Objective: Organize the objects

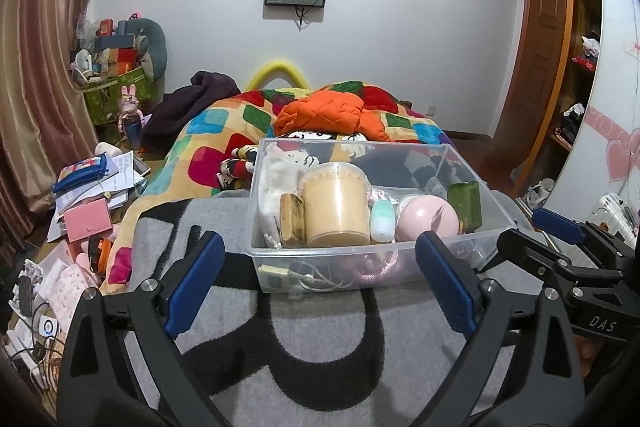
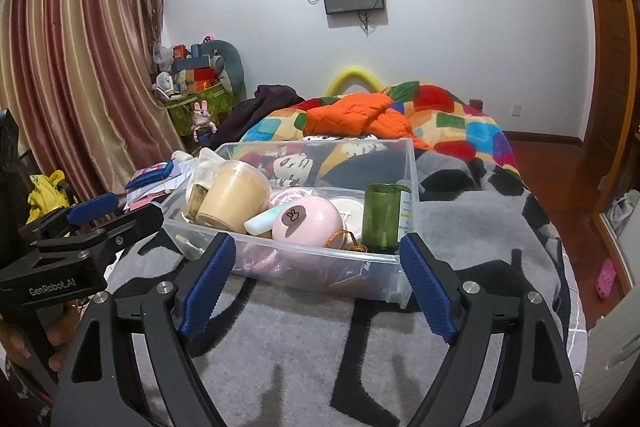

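Our left gripper (image 1: 320, 277) and right gripper (image 2: 316, 281) both gape with nothing between the jaws. The bin (image 1: 332, 257) sits on the bed's gray blanket (image 1: 320, 339), crammed. The tilted tub (image 2: 234, 201) and the green glass (image 2: 382, 219) at the bin's near edge could topple if we nudge them.

The bin's (image 1: 472, 247) lower contents are hidden behind the tan cup (image 1: 336, 203) and pink ball (image 1: 428, 217). The green glass's (image 2: 382, 217) label is too small to be read.
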`<action>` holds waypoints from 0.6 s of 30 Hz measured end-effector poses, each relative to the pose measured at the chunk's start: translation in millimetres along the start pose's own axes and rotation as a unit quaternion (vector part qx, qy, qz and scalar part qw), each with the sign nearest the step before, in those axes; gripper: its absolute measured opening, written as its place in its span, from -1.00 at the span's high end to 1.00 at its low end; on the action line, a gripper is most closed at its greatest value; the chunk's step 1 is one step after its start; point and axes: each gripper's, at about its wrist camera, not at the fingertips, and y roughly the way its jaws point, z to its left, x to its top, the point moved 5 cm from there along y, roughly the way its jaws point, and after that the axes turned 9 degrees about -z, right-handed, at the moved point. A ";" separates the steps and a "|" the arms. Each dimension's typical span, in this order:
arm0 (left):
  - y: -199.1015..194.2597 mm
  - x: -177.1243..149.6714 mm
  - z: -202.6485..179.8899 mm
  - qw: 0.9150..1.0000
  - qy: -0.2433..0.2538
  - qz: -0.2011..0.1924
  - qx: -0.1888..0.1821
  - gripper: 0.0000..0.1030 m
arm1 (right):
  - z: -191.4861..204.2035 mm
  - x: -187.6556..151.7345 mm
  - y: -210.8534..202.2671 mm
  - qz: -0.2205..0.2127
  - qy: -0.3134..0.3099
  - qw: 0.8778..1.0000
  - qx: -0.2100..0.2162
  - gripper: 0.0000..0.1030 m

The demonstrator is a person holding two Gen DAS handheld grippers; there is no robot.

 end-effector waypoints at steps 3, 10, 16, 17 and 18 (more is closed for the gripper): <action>1.4 -2.7 1.3 1.000 0.001 0.002 0.005 -0.89 | -0.6 -1.3 -0.8 -0.001 0.000 1.000 -0.001 -0.60; 3.5 -7.5 2.6 1.000 -0.006 0.010 0.002 -0.89 | -2.5 -3.8 -1.3 0.000 0.000 1.000 0.000 -0.61; 3.3 -8.8 1.9 1.000 -0.005 0.011 0.001 -0.89 | -2.2 -4.8 -1.6 0.000 -0.001 1.000 0.000 -0.61; 3.2 -9.0 1.7 1.000 -0.004 0.011 0.000 -0.89 | -2.2 -4.8 -1.7 0.001 -0.001 1.000 -0.001 -0.61; 3.8 -9.1 1.2 1.000 -0.003 0.012 0.000 -0.89 | -2.3 -5.1 -2.1 0.001 -0.001 1.000 0.000 -0.61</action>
